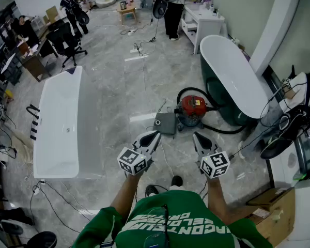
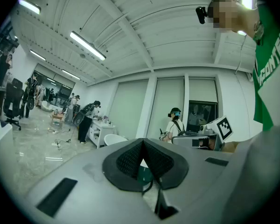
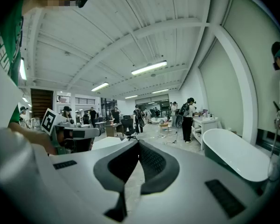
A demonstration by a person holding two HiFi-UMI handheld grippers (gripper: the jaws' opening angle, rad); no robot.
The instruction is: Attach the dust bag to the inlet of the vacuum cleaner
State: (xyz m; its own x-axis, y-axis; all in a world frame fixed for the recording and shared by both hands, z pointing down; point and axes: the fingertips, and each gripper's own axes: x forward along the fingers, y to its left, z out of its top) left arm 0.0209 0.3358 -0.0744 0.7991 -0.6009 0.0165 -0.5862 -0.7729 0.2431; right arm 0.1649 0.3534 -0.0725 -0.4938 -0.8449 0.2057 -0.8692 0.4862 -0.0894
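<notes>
The left tongs (image 1: 154, 136) and right tongs (image 1: 197, 137) hang above the grey marble floor (image 1: 119, 87). Each pair has its jaw tips closed together with nothing gripped. Just beyond them, the red drum vacuum cleaner (image 1: 192, 109) stands on the floor. The flat grey square dust bag (image 1: 165, 123) lies just left of it. White lettering on the person's green shirt (image 1: 170, 226) is upside down, partly cut off and illegible.
</notes>
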